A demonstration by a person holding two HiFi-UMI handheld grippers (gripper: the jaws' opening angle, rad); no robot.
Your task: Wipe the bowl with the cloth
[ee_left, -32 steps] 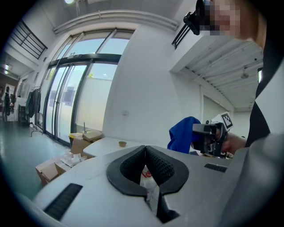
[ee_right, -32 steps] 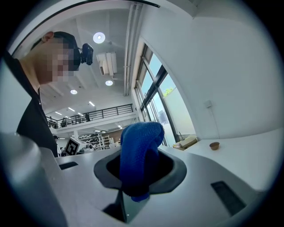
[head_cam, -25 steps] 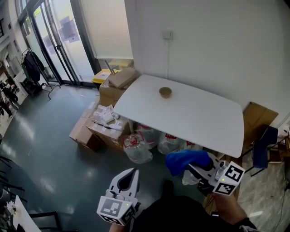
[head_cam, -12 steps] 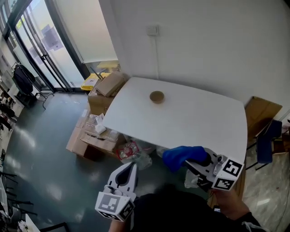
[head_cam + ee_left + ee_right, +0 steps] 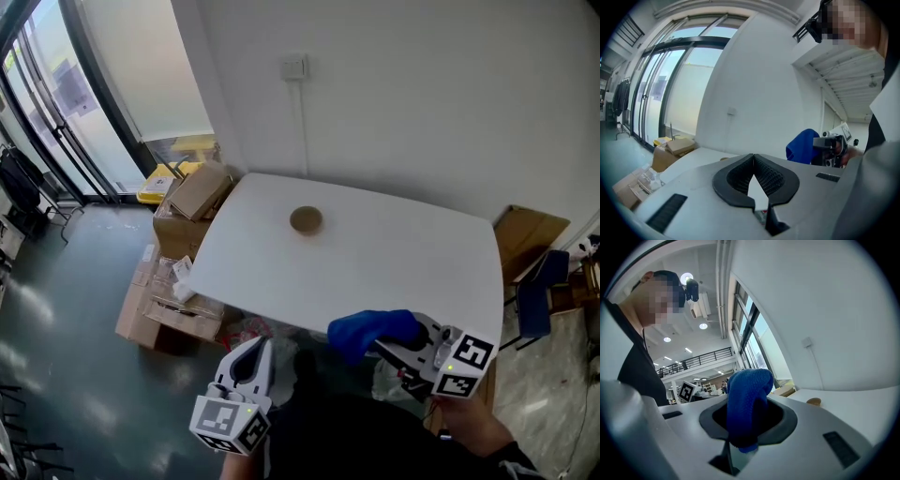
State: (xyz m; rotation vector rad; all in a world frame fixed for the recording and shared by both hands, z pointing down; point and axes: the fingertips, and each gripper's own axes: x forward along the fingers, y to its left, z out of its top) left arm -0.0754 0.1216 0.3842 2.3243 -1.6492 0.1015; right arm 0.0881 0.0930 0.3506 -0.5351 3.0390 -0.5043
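A small tan bowl (image 5: 306,220) stands alone on the white table (image 5: 394,262), toward its far left; it shows too as a small tan bowl (image 5: 813,401) in the right gripper view. My right gripper (image 5: 380,343) hangs off the table's near edge, shut on a blue cloth (image 5: 367,331) that bunches up out of its jaws (image 5: 746,404). My left gripper (image 5: 253,354) is low at the left, short of the table, shut with nothing in it (image 5: 753,159). Both grippers are well short of the bowl.
Cardboard boxes (image 5: 192,197) and packed goods (image 5: 159,291) are piled on the floor at the table's left end. Plastic bags lie under the table. Another carton (image 5: 525,234) and a blue chair (image 5: 536,300) stand at the right. A white wall backs the table.
The view has closed in on the table: it and the bowl have slid down and left in the picture. Both grippers keep their places in the view, the cloth still held.
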